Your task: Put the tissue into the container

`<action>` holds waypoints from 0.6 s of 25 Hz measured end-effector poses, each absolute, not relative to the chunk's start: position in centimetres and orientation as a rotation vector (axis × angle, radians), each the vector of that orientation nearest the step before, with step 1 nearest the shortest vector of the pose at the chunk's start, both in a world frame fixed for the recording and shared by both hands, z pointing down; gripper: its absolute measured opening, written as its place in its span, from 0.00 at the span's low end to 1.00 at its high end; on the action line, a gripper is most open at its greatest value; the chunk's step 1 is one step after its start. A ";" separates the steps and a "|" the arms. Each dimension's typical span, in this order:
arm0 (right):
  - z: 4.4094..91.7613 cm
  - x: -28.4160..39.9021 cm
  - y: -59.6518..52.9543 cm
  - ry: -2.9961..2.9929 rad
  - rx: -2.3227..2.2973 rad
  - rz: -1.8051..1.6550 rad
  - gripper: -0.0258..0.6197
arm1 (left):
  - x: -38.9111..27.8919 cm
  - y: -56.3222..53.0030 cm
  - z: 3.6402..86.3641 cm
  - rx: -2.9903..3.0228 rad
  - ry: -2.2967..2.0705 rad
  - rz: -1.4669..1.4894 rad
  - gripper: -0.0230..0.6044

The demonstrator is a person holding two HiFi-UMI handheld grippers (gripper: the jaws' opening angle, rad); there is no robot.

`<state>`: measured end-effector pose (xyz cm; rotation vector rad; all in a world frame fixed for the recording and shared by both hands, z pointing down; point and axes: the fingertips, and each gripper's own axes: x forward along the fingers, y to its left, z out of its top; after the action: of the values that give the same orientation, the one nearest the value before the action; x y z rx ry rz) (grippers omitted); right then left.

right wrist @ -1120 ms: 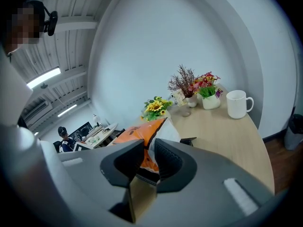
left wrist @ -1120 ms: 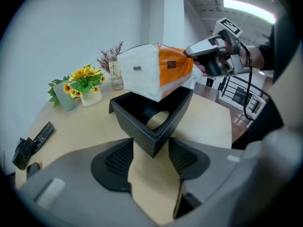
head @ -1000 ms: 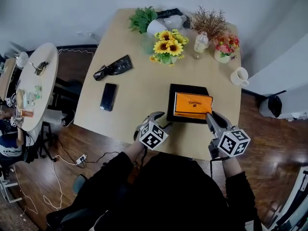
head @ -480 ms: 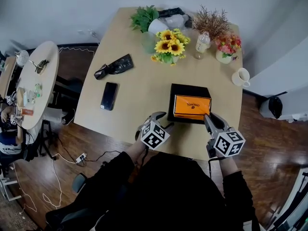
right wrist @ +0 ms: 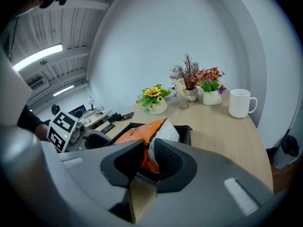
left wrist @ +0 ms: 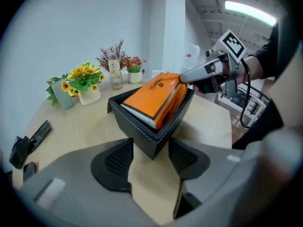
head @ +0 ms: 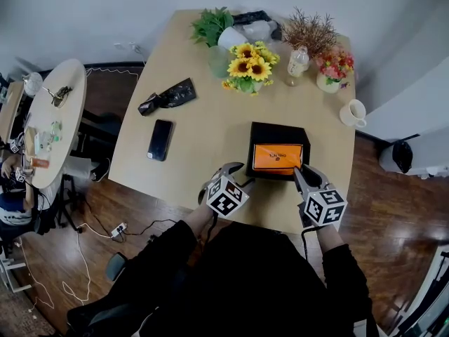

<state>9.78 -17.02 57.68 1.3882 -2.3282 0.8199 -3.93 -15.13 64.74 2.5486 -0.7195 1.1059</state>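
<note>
An orange tissue pack [head: 277, 156] lies tilted inside the black box container [head: 273, 128] near the table's front edge. My right gripper [head: 298, 170] is shut on the pack's near right end; in the right gripper view the pads pinch its white and orange end [right wrist: 158, 134] over the box rim [right wrist: 185, 132]. My left gripper [head: 240, 176] straddles the box's near left corner. In the left gripper view that corner [left wrist: 142, 136] sits wedged between the pads, with the pack [left wrist: 154, 96] leaning up toward the right gripper [left wrist: 187, 77].
A black phone [head: 158, 140] and a black pouch [head: 165, 98] lie on the table's left side. Sunflowers [head: 247, 65], a bottle [head: 296, 62], a pink flower pot [head: 331, 72] and a white mug [head: 351, 112] stand behind the box. A round side table [head: 45, 125] stands far left.
The right gripper has moved left and inward with the tissue pack, which has sunk from overhanging the box's right edge to lying inside it. The left gripper has stayed at the corner.
</note>
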 end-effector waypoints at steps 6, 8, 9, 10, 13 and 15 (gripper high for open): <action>58.6 9.3 -17.0 -2.250 1.331 0.736 0.16 | -3.4 -15.1 64.8 2.551 -0.707 1.104 0.38; 59.2 9.3 -16.8 -2.171 1.304 0.724 0.17 | -3.1 -15.1 64.8 2.553 -0.704 1.101 0.38; 59.5 9.5 -16.7 -2.123 1.289 0.723 0.17 | -3.1 -15.1 64.9 2.553 -0.706 1.101 0.38; 59.9 9.6 -16.7 -2.074 1.272 0.725 0.18 | -3.0 -15.1 64.9 2.552 -0.710 1.101 0.38; 60.7 10.1 -16.6 -1.946 1.211 0.717 0.18 | -3.1 -15.1 64.9 2.548 -0.719 1.099 0.38; 61.2 10.3 -16.5 -1.887 1.173 0.708 0.18 | -3.1 -15.1 64.9 2.545 -0.724 1.100 0.38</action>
<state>10.27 -16.51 61.21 1.1728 -1.8873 0.7081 -3.07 -15.11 64.92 2.5449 -0.7244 1.0999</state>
